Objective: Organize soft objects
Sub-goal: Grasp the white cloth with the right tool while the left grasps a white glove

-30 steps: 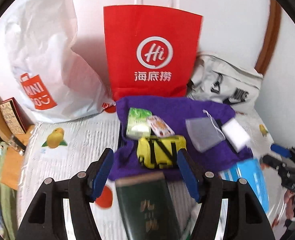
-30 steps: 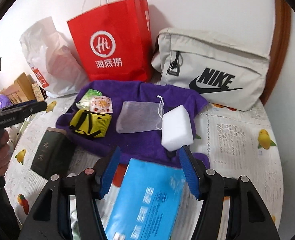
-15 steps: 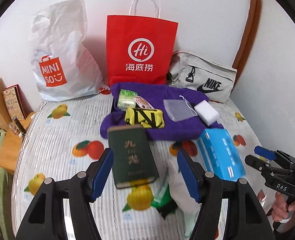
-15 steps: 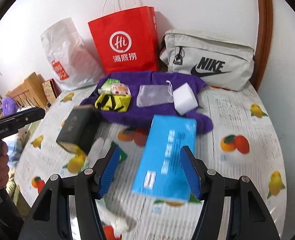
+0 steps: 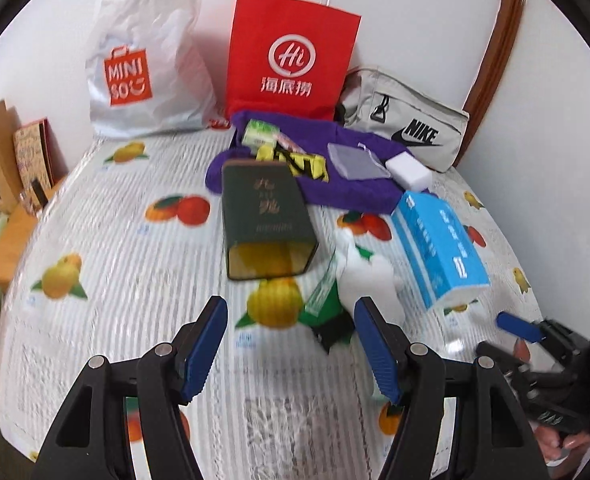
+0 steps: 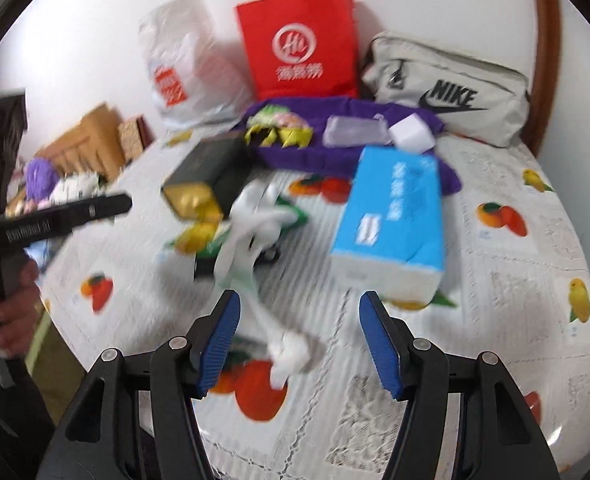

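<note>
Both tongs: left tongs (image 5: 291,344) and right tongs (image 6: 299,340) gaping, nothing between the pads, pulled back from the pile
Soft items: purple towel (image 5: 347,192), white gloves (image 6: 251,232), blue tissue pack (image 6: 391,216) untouched on desk (image 5: 115,240)
Meaning: wider view, no pick begun

purple cloth (image 5: 347,188) spread beneath clutter

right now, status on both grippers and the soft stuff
Left gripper open, empty. Right gripper open, empty. White cloth loose on table beside blue tissue pack. Dark green box lies close by.
</note>
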